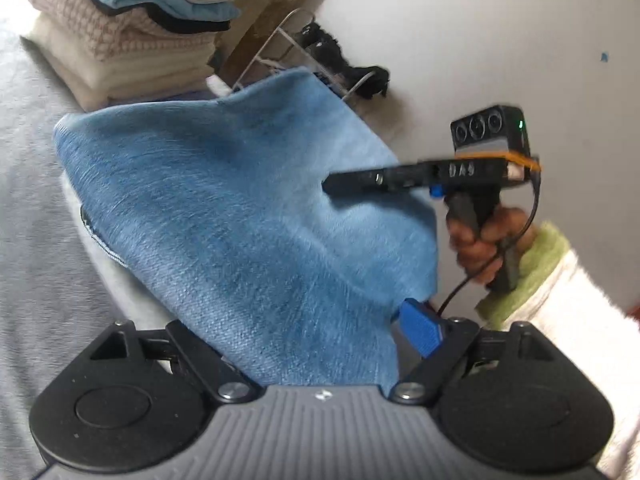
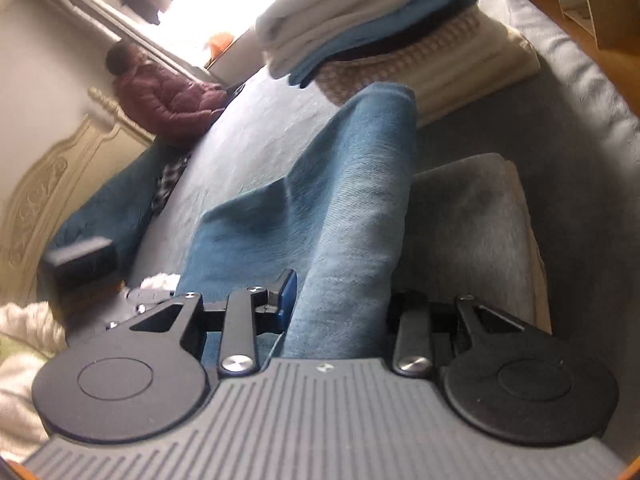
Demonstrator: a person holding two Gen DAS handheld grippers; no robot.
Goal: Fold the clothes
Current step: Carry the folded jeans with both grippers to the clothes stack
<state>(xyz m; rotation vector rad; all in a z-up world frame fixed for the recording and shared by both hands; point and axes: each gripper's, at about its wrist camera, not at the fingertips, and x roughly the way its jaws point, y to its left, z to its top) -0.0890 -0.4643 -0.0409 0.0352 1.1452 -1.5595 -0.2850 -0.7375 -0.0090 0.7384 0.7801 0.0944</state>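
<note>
A blue fleece garment (image 1: 248,216) hangs in the air above the bed and fills most of the left wrist view. It drapes over my left gripper (image 1: 300,320), whose jaws stand wide. The right blue pad (image 1: 420,332) is bare beside the cloth's edge, and the left finger is hidden under the cloth. My right gripper (image 1: 332,184) reaches over the garment from the right, held by a hand (image 1: 480,240) in a white sleeve with a green cuff. In the right wrist view a thick fold of the garment (image 2: 352,220) runs between the fingers of my right gripper (image 2: 344,288), which is shut on it.
A stack of folded clothes (image 1: 132,28) (image 2: 380,28) sits on the grey bedcover (image 1: 32,200). A grey folded piece (image 2: 472,224) lies under the garment. A person in a maroon jacket (image 2: 168,100) sits at the bed's far side. A wire rack (image 1: 280,48) stands by the white wall.
</note>
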